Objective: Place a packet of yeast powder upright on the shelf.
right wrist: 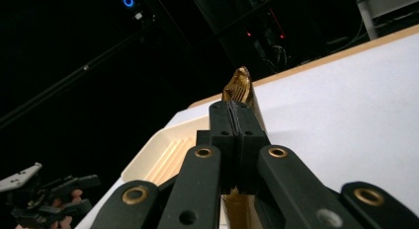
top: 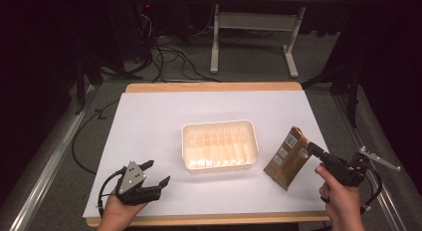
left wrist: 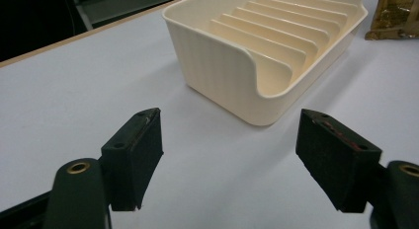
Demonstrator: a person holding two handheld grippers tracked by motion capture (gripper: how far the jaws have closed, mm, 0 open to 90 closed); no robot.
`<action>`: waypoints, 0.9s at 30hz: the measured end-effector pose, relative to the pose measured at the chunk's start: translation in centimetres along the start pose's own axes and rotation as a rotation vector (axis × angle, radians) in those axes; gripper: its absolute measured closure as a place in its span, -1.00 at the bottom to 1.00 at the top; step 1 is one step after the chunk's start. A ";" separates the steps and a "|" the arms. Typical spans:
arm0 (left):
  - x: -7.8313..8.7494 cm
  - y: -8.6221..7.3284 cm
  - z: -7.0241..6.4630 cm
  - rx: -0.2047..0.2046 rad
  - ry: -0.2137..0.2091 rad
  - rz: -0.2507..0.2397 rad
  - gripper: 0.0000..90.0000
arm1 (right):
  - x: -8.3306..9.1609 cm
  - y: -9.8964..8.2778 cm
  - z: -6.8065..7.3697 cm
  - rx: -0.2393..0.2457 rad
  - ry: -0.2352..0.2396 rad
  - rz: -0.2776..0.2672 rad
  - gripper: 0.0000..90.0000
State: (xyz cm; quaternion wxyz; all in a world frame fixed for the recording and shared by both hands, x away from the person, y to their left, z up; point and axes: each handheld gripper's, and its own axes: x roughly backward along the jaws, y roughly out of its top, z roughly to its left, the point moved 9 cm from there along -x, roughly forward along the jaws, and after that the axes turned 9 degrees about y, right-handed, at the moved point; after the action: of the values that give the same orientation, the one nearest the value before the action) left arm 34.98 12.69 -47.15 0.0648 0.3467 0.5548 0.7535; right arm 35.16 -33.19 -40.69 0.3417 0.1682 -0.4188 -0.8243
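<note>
- Table (top: pixel 149 116): white surface, wooden rim at the far edge.
- Cream ribbed tray (top: pixel 220 145): at the surface centre, empty.
- Gold-brown pouch (top: pixel 288 156): just right of the tray, tilted, near the right edge.
- Right gripper (top: pixel 312 149): jaws clamped together on the pouch edge.
- Left gripper (top: pixel 155 173): near the front-left corner, jaws apart, holding nothing.

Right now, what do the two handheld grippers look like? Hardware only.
Both are matte black two-jaw tools. The left gripper carries a grey three-cornered plate with dark holes on top, and a black cable loops from its body. Its pads are blocky black rubber. The right gripper has flat black link arms with brass-ringed pivots and a trailing black cable.
</note>
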 end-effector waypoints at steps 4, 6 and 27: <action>0.0 0.0 0.0 0.008 -0.002 0.000 -0.41 | 0.0 0.3 0.6 -0.002 0.016 -0.012 1.00; -0.1 -0.1 0.0 0.016 -0.004 0.001 -0.41 | -0.1 0.4 0.9 -0.004 0.025 -0.016 1.00; -0.2 0.1 -0.2 0.042 -0.013 -0.009 -0.41 | -0.9 1.1 3.7 0.013 0.071 -0.058 1.00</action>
State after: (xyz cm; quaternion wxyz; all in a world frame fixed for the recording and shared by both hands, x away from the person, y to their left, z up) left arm 35.05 12.39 -47.22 0.0646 0.3503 0.5717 0.7391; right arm 34.19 -30.91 -37.60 0.3312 0.2114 -0.4067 -0.8248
